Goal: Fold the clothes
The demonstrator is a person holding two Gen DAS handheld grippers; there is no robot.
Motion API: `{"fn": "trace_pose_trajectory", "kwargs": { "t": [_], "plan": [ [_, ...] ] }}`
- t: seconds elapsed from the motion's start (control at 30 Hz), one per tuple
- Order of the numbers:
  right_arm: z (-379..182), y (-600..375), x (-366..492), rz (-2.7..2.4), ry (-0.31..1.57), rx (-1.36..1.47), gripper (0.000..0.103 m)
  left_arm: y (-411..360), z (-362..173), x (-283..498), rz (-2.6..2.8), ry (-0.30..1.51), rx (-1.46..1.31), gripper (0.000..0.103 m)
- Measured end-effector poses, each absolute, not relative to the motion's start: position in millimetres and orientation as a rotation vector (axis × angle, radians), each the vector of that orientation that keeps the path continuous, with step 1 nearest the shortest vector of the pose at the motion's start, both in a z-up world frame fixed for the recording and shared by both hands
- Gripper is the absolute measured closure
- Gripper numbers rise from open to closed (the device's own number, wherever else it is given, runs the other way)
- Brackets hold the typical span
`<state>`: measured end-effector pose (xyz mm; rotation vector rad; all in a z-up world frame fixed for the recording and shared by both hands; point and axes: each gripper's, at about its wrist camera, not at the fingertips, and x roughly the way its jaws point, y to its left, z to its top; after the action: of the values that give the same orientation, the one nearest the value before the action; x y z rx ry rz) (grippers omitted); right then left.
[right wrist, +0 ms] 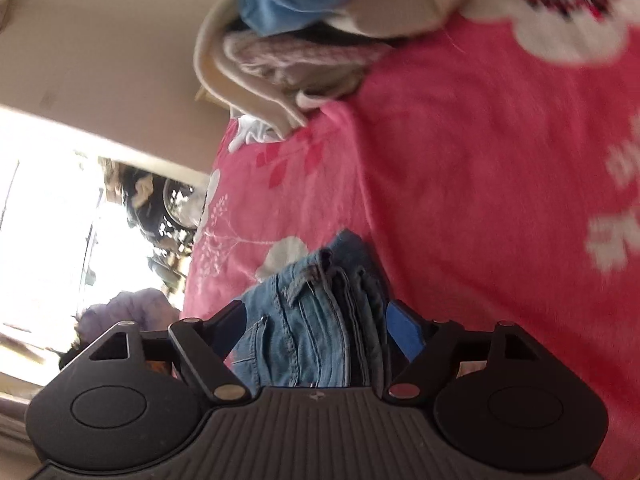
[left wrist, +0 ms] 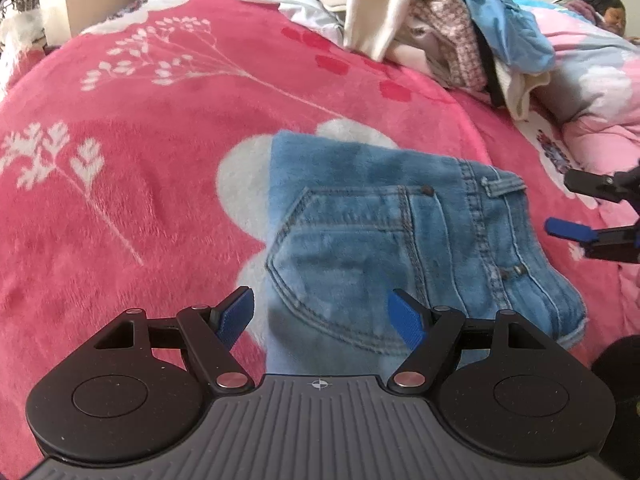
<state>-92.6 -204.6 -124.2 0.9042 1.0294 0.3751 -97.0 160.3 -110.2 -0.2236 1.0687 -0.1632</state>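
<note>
Folded jeans (left wrist: 384, 236) lie on the pink blanket (left wrist: 152, 184) near its front edge. Left gripper (left wrist: 322, 316) hovers over them, jaws wide, empty. Right gripper (right wrist: 316, 320) spread at the jeans' waistband edge, gripping nothing. Clothes pile (left wrist: 420, 20) toward far edge.
</note>
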Motion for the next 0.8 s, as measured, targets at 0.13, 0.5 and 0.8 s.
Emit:
{"fn": "trace_pose_trajectory", "kwargs": {
  "t": [0.13, 0.5, 0.8],
  "plan": [
    [-135.5, -199.8, -95.4, 0.368, 1.071, 0.901, 0.022, 158.5, -115.1, -103.9, -0.191, 1.079, -0.218, 0.028],
    [-159.6, -185.4, -58.2, 0.329, 1.133, 0.942, 0.022, 146.7, -115.8, -72.2, -0.166, 1.148, -0.23, 0.028],
    [-168.1, -187.2, -53.9, 0.383, 1.126, 0.967, 0.02, 143.8, -117.3, -62.0, -0.165, 1.199, -0.206, 0.027]
  ]
}}
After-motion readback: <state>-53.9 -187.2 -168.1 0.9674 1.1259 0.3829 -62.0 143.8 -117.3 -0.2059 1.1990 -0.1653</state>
